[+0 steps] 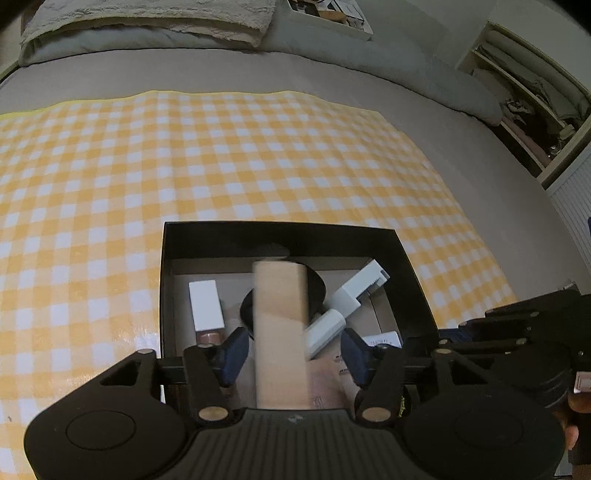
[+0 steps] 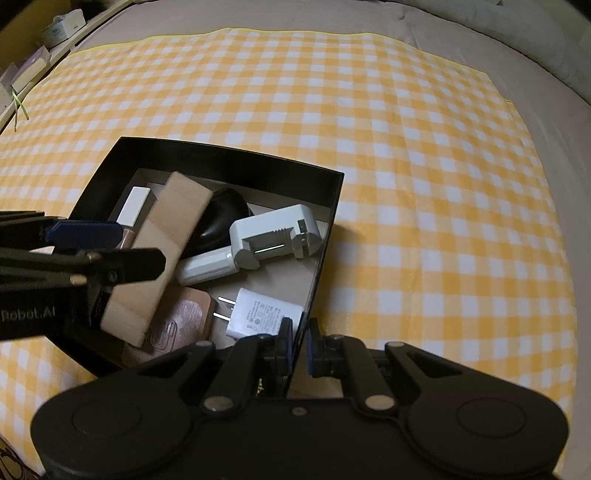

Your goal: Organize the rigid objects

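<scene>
A black open box (image 1: 280,230) (image 2: 236,162) lies on the yellow checked cloth. Inside lie a white battery charger (image 2: 275,232), a white plug adapter (image 2: 258,314), a black rounded object (image 2: 223,218), a white-capped tube (image 2: 135,203) and a pinkish packet (image 2: 181,317). A long wooden block (image 1: 280,317) (image 2: 173,229) lies tilted across these items. My left gripper (image 1: 295,347) is open over the box, its blue pads (image 1: 234,349) clear of the block on both sides. My right gripper (image 2: 297,347) is shut on the box's near right wall (image 2: 317,273).
The checked cloth (image 2: 406,166) covers a grey bed. A folded towel (image 1: 147,18) and grey pillows (image 1: 406,66) lie at the far end. Open shelves (image 1: 524,103) stand at the right, and small boxes (image 2: 62,24) line a ledge at the left.
</scene>
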Available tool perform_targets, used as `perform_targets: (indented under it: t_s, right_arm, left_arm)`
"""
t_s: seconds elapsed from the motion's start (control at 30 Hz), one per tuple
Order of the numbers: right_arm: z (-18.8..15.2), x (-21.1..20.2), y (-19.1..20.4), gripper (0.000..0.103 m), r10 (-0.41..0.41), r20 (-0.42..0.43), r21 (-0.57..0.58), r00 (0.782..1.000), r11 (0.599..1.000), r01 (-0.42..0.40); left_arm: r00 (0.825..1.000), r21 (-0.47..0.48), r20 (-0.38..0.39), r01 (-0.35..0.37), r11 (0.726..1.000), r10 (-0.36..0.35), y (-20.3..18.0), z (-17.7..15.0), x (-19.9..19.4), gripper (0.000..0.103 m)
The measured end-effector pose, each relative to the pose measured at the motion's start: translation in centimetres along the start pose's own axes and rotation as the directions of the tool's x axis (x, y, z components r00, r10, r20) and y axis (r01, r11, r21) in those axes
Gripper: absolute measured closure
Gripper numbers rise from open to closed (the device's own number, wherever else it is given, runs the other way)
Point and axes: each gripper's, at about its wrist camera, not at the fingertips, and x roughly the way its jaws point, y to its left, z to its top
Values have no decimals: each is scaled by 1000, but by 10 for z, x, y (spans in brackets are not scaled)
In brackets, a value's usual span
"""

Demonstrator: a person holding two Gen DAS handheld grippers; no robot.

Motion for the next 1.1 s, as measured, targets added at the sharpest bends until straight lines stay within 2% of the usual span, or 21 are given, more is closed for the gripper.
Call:
perform_targets:
  t_s: [0.17, 0.3, 0.4, 0.53, 0.77, 0.9, 1.1]
  right_arm:
    - [0, 0, 0, 95, -1, 0, -1, 1000, 1000, 1]
    - [0, 0, 0, 95, -3, 0, -3, 1000, 1000, 3]
    - [0, 0, -1, 95, -6, 0, -3, 1000, 1000, 6]
    - [0, 0, 0, 95, -12, -1, -3, 1000, 1000, 12]
    - [0, 3, 8, 95, -31, 9, -11, 999, 999, 31]
    - [-2, -13, 9, 82, -23, 58, 3, 998, 1000, 23]
    - [-11, -47, 13, 72, -12, 155, 15, 988, 1000, 10]
  left_arm:
    - [1000, 5, -1, -8, 1000, 8, -2, -2, -2, 15]
    - [998, 17, 29, -53, 998, 52, 1, -4, -15, 7]
    - [999, 25, 37, -41, 999, 40, 4, -4, -27, 0]
    - [996, 49, 62, -63, 997, 60, 3, -5, -39, 0]
    - [996, 66, 72, -60, 996, 55, 4, -10, -55, 0]
    - [993, 61, 95, -76, 995, 70, 6, -13, -66, 0]
    - [988, 55, 128, -98, 994, 90, 12, -17, -85, 0]
